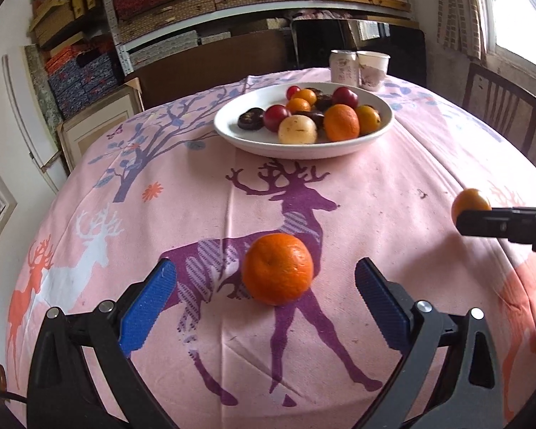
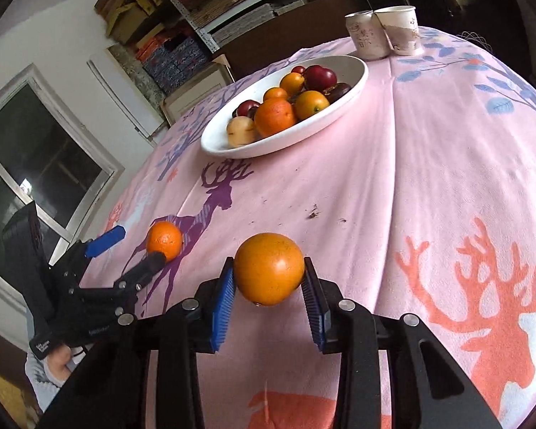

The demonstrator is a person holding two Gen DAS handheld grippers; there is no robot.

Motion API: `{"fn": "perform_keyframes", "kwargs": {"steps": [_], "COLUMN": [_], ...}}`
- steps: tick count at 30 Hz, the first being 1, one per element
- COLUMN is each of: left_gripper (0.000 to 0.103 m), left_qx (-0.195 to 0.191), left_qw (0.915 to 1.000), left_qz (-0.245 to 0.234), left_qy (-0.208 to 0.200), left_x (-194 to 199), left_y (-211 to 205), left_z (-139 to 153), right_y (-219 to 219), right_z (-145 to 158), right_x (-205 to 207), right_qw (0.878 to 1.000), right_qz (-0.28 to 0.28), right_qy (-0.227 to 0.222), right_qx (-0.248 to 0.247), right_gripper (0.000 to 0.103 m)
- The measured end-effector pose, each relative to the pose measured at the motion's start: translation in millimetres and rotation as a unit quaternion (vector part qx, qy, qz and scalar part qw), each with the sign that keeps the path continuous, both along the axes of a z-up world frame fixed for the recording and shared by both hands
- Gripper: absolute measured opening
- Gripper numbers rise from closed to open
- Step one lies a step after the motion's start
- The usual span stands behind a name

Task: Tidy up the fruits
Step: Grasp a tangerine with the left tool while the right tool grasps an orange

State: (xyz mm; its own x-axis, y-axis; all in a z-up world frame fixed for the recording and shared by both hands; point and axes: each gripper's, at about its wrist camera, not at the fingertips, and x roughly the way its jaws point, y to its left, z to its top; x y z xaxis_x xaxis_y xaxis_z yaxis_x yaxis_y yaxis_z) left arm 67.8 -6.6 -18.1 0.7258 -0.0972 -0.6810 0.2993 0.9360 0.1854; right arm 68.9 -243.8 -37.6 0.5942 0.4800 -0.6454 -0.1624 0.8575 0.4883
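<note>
A mandarin (image 1: 277, 274) lies on the pink deer tablecloth between the open jaws of my left gripper (image 1: 266, 279), touching neither blue pad. It also shows in the right wrist view (image 2: 164, 240), with the left gripper (image 2: 134, 246) around it. My right gripper (image 2: 268, 273) is shut on a smooth orange fruit (image 2: 269, 269), held just above the cloth. That fruit shows at the right edge of the left wrist view (image 1: 470, 201). A white bowl (image 1: 232, 128) holds several fruits: oranges, red plums, dark ones, a pale one. It also shows in the right wrist view (image 2: 218, 146).
A can (image 1: 344, 67) and a paper cup (image 1: 373, 69) stand behind the bowl at the table's far edge. A wooden chair (image 1: 496, 105) stands at the right. Shelves of stacked boxes fill the back wall. Small dark crumbs (image 2: 314, 212) lie on the cloth.
</note>
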Motion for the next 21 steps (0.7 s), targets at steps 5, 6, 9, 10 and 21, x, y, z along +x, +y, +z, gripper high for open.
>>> {"fn": "perform_keyframes", "kwargs": {"steps": [5, 6, 9, 10, 21], "left_gripper": [0.098, 0.098, 0.098, 0.098, 0.045], "left_qx": [-0.045, -0.062, -0.096, -0.102, -0.114], "left_qw": [0.9985, 0.9973, 0.993, 0.9918, 0.9881], "left_qz": [-0.002, 0.003, 0.024, 0.028, -0.001], "left_qy": [0.031, 0.041, 0.066, 0.071, 0.104], "left_x": [11, 15, 26, 28, 35], "left_y": [8, 14, 26, 28, 19], "left_z": [-3, -4, -8, -10, -20], "right_y": [6, 5, 5, 5, 6], "right_z": [1, 0, -1, 0, -2], "right_x": [0, 0, 0, -1, 0], "right_qw": [1.0, 1.0, 1.0, 1.0, 1.0], "right_qz": [0.015, 0.012, 0.013, 0.015, 0.017], "right_qy": [-0.006, -0.004, 0.0, 0.0, 0.005], "right_qx": [0.0, 0.002, 0.003, 0.003, 0.004], "right_gripper": [0.037, 0.037, 0.037, 0.037, 0.037]}}
